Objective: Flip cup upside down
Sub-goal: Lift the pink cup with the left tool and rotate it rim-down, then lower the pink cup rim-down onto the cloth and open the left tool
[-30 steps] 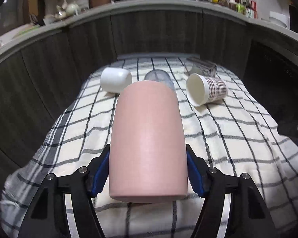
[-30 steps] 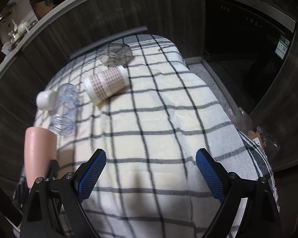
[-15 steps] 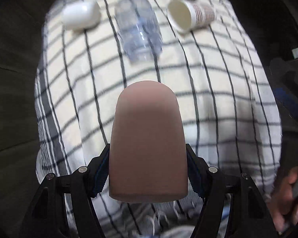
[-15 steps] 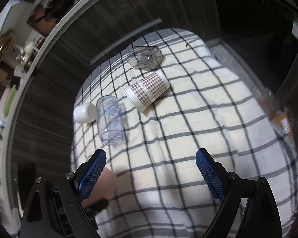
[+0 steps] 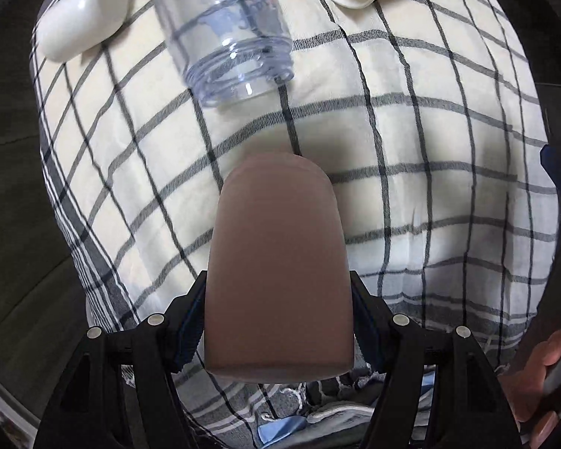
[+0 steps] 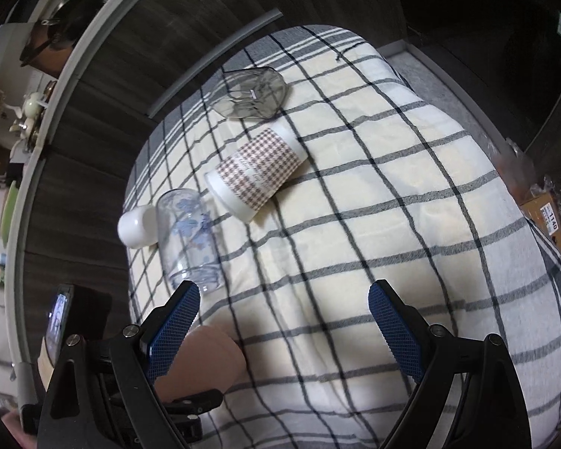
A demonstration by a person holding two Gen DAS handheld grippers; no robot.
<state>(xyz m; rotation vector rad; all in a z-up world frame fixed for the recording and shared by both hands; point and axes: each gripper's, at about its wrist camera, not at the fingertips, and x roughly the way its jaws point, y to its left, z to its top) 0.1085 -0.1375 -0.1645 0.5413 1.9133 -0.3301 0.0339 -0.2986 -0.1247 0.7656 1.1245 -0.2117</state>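
Note:
My left gripper (image 5: 278,318) is shut on a pink cup (image 5: 278,265) and holds it above the checked cloth, closed end pointing away from the camera and down toward the cloth. The same pink cup (image 6: 202,363) shows in the right wrist view at lower left, clamped by the left gripper. My right gripper (image 6: 284,331) is open and empty above the cloth, to the right of the pink cup.
On the checked cloth (image 5: 411,142) lie a clear plastic jar (image 5: 220,26), a small white cup (image 5: 78,18), a houndstooth paper cup (image 6: 258,172) and a grey glass (image 6: 248,91), all on their sides. Dark wood cabinets surround the table.
My left gripper has tipped forward and down with the pink cup, moving closer to the cloth. My right gripper has lifted and its view has widened over the table.

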